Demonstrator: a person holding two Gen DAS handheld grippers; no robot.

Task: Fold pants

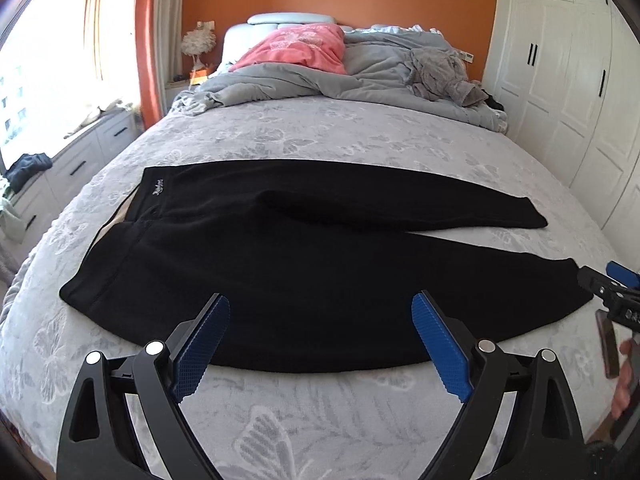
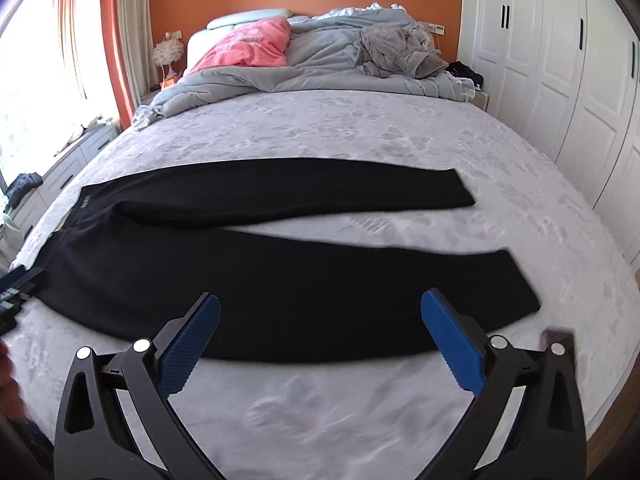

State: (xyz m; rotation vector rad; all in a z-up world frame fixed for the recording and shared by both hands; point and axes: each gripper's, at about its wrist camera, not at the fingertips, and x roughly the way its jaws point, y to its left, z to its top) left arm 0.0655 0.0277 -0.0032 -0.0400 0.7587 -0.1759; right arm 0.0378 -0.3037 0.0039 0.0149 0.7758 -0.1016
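Black pants (image 1: 304, 256) lie flat across the bed, waistband to the left, both legs spread apart and pointing right. They also show in the right wrist view (image 2: 280, 280). My left gripper (image 1: 320, 312) is open and empty, hovering over the near edge of the pants at the hip and thigh. My right gripper (image 2: 320, 312) is open and empty, over the near edge of the nearer leg. The right gripper also shows at the right edge of the left wrist view (image 1: 608, 284), by the cuff of the nearer leg.
The bed has a grey patterned cover (image 1: 320, 132). A crumpled grey duvet (image 1: 360, 76), a pink pillow (image 1: 296, 48) and a grey garment (image 1: 440, 72) lie at the head. White wardrobes (image 1: 560, 80) stand on the right, low drawers (image 1: 80, 152) under the window on the left.
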